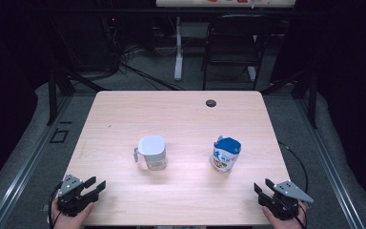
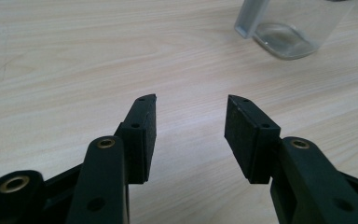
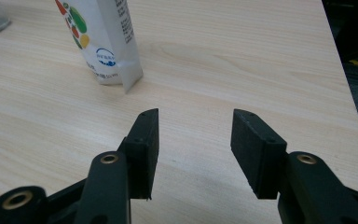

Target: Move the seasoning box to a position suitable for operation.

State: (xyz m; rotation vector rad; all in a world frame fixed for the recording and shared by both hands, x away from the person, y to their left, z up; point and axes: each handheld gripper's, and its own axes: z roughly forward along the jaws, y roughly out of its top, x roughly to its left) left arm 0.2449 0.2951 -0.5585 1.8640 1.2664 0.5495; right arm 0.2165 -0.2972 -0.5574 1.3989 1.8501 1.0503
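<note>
A clear plastic jug [image 1: 152,152] with a white lid and a small handle stands near the middle of the wooden table [image 1: 124,114]. To its right stands a white pouch with a blue top [image 1: 226,154]. My left gripper [image 1: 95,183] rests at the table's front left corner, open, with nothing between its jaws. In the left gripper view the left gripper [image 2: 191,119] points toward the jug's base [image 2: 284,35]. My right gripper [image 1: 263,185] sits at the front right corner, open and empty. In the right gripper view the right gripper [image 3: 195,135] faces the pouch [image 3: 105,42], which stands ahead to the left.
A round cable hole [image 1: 211,103] lies near the table's far edge. A black chair [image 1: 236,45] and a white desk leg [image 1: 178,47] stand behind the table. The table's right edge [image 3: 340,74] runs close to the right gripper.
</note>
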